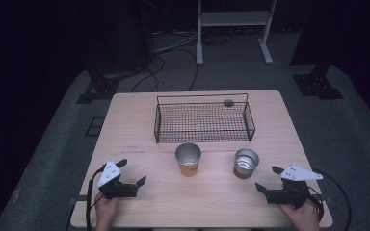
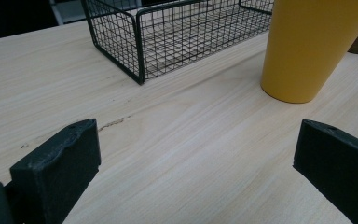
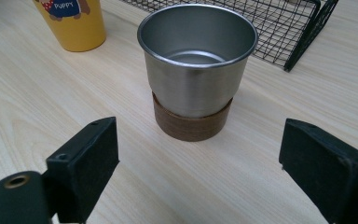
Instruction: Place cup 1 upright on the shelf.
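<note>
Pale wooden table (image 1: 139,139) on grey floor (image 1: 48,159), dark room.

Black hand-held gripper (image 1: 129,174), white triangular plate (image 1: 110,173)

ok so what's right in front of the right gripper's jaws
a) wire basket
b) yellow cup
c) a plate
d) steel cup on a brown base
d, the right gripper view looks past the right gripper, its jaws open, straight at the steel cup on its brown base; the yellow cup stands off to one side and the basket behind.
</note>
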